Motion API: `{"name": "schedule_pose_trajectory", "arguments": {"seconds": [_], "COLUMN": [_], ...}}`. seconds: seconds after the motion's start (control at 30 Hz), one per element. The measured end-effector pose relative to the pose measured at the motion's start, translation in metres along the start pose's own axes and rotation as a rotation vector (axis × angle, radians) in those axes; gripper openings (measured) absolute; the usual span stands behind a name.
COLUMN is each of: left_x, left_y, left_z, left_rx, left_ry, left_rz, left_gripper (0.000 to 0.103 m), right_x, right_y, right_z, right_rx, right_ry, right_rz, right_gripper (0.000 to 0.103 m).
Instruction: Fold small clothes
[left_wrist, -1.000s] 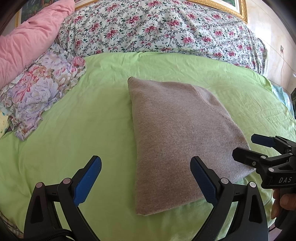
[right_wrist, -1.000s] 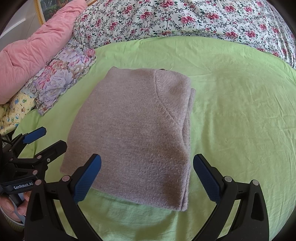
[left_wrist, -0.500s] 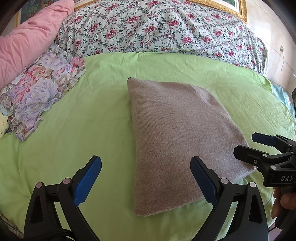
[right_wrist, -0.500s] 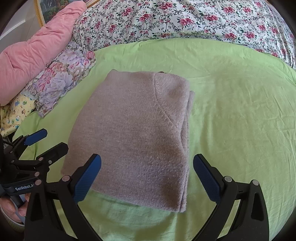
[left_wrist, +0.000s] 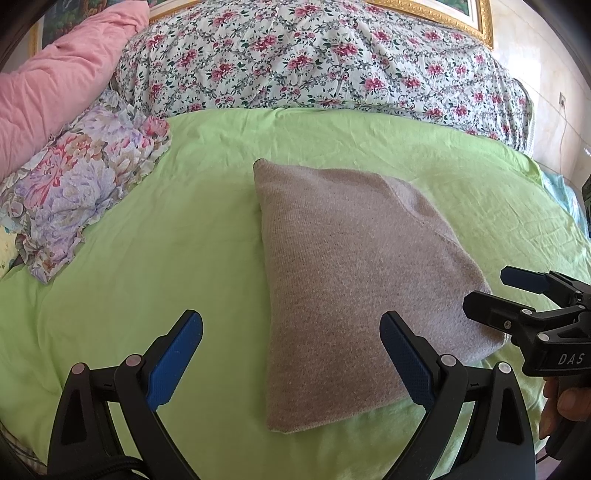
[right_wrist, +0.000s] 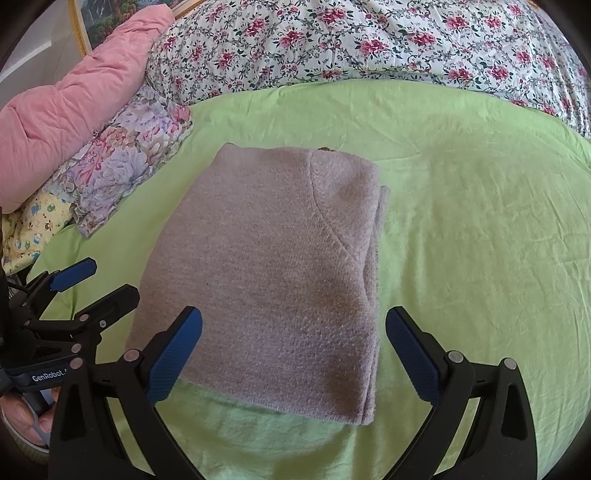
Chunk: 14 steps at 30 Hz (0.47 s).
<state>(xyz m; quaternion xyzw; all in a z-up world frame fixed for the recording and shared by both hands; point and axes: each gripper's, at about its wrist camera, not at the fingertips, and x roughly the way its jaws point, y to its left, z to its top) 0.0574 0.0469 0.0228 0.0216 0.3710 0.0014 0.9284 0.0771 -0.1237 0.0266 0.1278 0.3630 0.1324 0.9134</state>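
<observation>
A grey-brown knitted garment (left_wrist: 354, 280) lies folded into a flat rectangle on the green sheet (left_wrist: 155, 251); it also shows in the right wrist view (right_wrist: 273, 273). My left gripper (left_wrist: 291, 362) is open and empty, just short of the garment's near left corner. My right gripper (right_wrist: 293, 358) is open and empty, over the garment's near edge. The right gripper also shows at the right of the left wrist view (left_wrist: 495, 291), beside the garment's near right corner. The left gripper shows at the left of the right wrist view (right_wrist: 96, 284).
A floral quilt (left_wrist: 314, 55) lies along the head of the bed. A pink duvet (left_wrist: 55, 85) and a purple flowered cloth (left_wrist: 77, 181) lie at the far left. A yellow patterned cloth (right_wrist: 33, 225) lies at the left edge.
Both grippers have drawn back slightly from the garment. The garment has not moved and both stay open.
</observation>
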Motion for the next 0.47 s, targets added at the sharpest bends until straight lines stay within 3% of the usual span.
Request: {"name": "schedule_pose_trajectory", "arguments": {"seconds": [0.47], "left_x": [-0.0021], "left_y": [0.0079], "left_z": [0.0013], "left_rx": [-0.008], "left_ry": [-0.006], "left_rz": [0.022], "left_gripper": [0.097], "right_x": [-0.0033], "right_y": [-0.0052], "right_z": [0.0017], "right_rx": [0.012], "right_ry": [-0.012], "right_rz": [-0.011], "right_gripper": [0.100]}}
